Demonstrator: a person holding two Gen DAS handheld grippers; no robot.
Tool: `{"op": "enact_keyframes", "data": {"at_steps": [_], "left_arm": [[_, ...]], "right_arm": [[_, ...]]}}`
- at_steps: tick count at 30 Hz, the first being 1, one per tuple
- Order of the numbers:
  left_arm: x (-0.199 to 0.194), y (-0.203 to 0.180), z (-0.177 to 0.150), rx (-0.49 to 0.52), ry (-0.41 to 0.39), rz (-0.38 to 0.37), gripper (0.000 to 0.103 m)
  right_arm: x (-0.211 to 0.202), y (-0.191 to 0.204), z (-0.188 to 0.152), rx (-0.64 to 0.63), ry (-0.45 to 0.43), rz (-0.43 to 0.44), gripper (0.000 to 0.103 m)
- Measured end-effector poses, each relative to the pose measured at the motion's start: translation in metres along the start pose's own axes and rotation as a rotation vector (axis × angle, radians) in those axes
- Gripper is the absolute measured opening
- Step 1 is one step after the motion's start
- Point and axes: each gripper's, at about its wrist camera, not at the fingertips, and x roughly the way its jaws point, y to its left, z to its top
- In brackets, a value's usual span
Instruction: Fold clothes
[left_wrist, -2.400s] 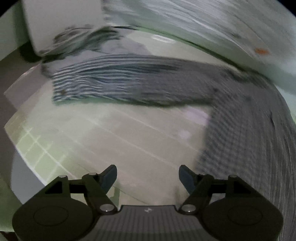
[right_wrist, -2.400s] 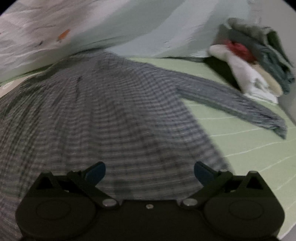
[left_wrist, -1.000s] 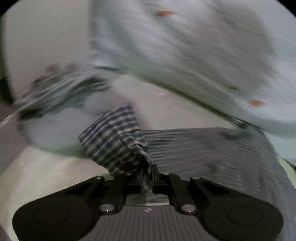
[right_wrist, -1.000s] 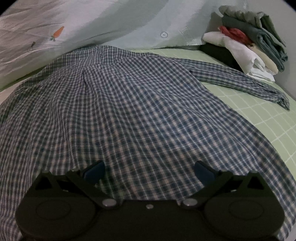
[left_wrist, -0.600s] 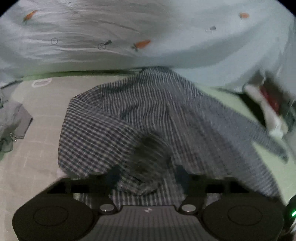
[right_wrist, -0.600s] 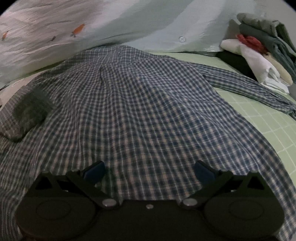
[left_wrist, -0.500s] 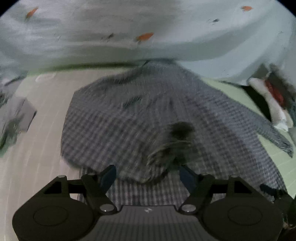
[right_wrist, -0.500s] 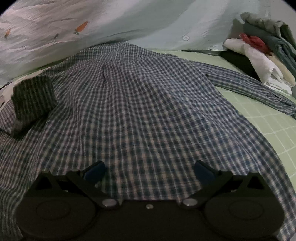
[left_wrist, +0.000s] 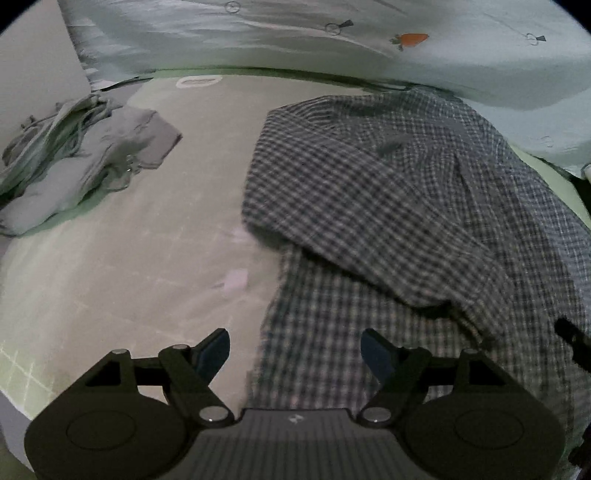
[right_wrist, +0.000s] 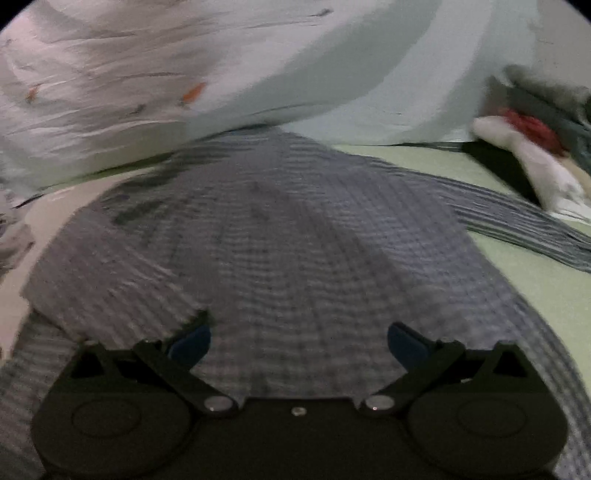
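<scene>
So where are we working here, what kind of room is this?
Most likely a bedroom, on a bed: the plaid shirt lies on a green grid-print sheet, a carrot-print duvet is bunched behind it, and folded clothes are stacked at the side.

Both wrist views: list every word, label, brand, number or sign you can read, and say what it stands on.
No readable text anywhere.
Left gripper body: a small pale mark, too small to read.
Pale quilt: only carrot and ring motifs, no lettering.
Checked shirt: no label showing.
</scene>
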Motion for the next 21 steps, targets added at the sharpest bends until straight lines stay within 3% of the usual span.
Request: {"op": "enact_keyframes", "data": {"at_steps": [2, 3, 7, 12, 14, 16, 18, 21], "left_arm": [[0.001, 0.005, -0.002, 0.011, -0.003, 0.016, 0.08], [0.002, 0.007, -0.004, 0.017, -0.002, 0.02, 0.08], [0.01, 0.015, -0.007, 0.027, 0.023, 0.005, 0.08], [0.022, 0.015, -0.009, 0.057, 0.057, -0.021, 0.08], [0.027, 0.013, -0.01, 0.076, 0.068, -0.029, 0.08], [0.029, 0.01, -0.012, 0.094, 0.075, -0.034, 0.08], [0.03, 0.008, -0.013, 0.106, 0.076, -0.03, 0.08], [0.029, 0.006, -0.011, 0.095, 0.068, -0.015, 0.08]], "right_arm": [[0.005, 0.019, 0.007, -0.01, 0.023, 0.045, 0.102], [0.007, 0.026, 0.008, -0.012, 0.038, 0.076, 0.097], [0.018, 0.053, 0.012, 0.013, 0.11, 0.185, 0.063], [0.038, 0.073, 0.005, 0.047, 0.184, 0.171, 0.055], [0.043, 0.074, 0.001, 0.071, 0.199, 0.171, 0.04], [0.044, 0.074, 0.001, 0.056, 0.195, 0.172, 0.017], [0.042, 0.075, 0.003, 0.019, 0.18, 0.173, 0.007], [0.036, 0.071, 0.011, -0.01, 0.14, 0.194, 0.005]]}}
